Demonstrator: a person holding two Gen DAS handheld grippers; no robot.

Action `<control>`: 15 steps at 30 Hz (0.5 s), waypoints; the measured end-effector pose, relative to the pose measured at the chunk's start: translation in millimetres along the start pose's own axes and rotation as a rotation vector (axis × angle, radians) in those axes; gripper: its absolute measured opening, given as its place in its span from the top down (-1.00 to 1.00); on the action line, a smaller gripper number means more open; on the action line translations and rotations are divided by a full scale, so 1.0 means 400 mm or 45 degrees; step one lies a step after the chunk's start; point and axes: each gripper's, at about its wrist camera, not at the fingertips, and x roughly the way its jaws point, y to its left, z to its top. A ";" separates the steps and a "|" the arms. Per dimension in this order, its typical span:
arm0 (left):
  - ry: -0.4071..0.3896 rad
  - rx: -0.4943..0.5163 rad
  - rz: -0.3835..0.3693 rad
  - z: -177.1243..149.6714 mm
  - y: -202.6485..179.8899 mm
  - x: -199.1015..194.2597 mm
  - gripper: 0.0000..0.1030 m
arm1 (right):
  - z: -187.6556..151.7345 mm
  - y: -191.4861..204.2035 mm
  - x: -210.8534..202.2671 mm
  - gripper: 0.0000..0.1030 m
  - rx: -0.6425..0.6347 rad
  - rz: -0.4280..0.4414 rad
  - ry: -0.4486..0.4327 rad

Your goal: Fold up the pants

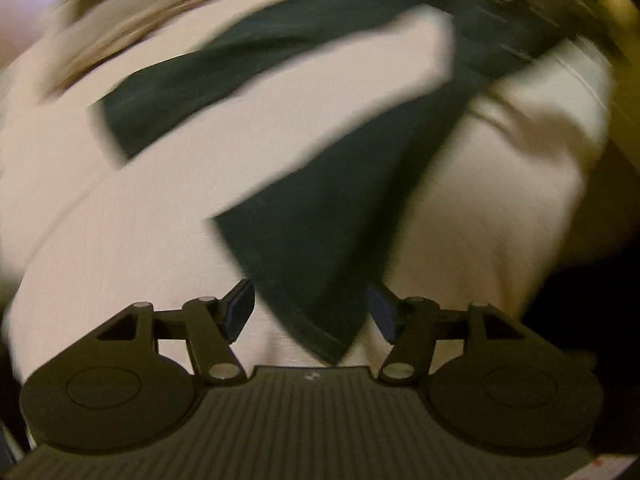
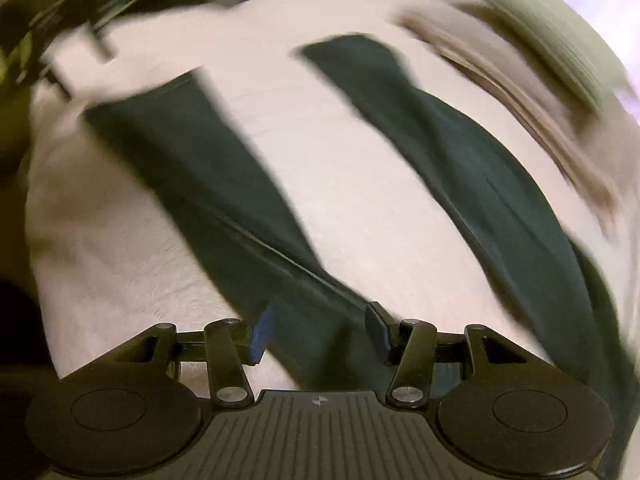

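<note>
Dark green pants lie on a pale bed sheet, the picture smeared by motion. In the left wrist view one leg runs down to its hem, which ends between the fingers of my left gripper. The jaws stand apart and the pads do not press the cloth. In the right wrist view the pants spread as two legs in a V across the sheet. The near part passes between the fingers of my right gripper, which is open above the flat cloth.
An olive and tan blurred cushion or blanket lies along the far edge of the bed. The bed's edge drops into darkness at the right of the left wrist view. Dark clutter shows at the right wrist view's upper left.
</note>
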 end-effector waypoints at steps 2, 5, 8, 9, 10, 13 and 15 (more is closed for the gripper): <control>0.008 0.158 -0.045 -0.022 -0.035 0.040 -0.12 | 0.014 0.018 0.032 0.07 -0.134 -0.009 0.048; 0.026 0.394 -0.021 -0.056 -0.091 0.097 -0.04 | -0.006 0.007 0.073 0.07 -0.270 -0.028 0.101; 0.067 0.554 0.078 -0.082 -0.122 0.149 0.38 | -0.026 -0.013 0.086 0.07 -0.341 -0.023 0.109; 0.065 0.556 0.106 -0.086 -0.117 0.159 0.54 | -0.029 -0.018 0.090 0.07 -0.359 -0.018 0.106; 0.066 0.537 0.114 -0.086 -0.113 0.163 0.75 | -0.034 -0.027 0.095 0.07 -0.377 -0.004 0.107; 0.071 0.441 0.120 -0.073 -0.099 0.159 0.88 | -0.048 -0.058 0.100 0.07 -0.403 0.038 0.078; 0.074 0.337 0.096 -0.051 -0.083 0.114 0.90 | -0.045 -0.074 0.100 0.07 -0.409 0.081 0.060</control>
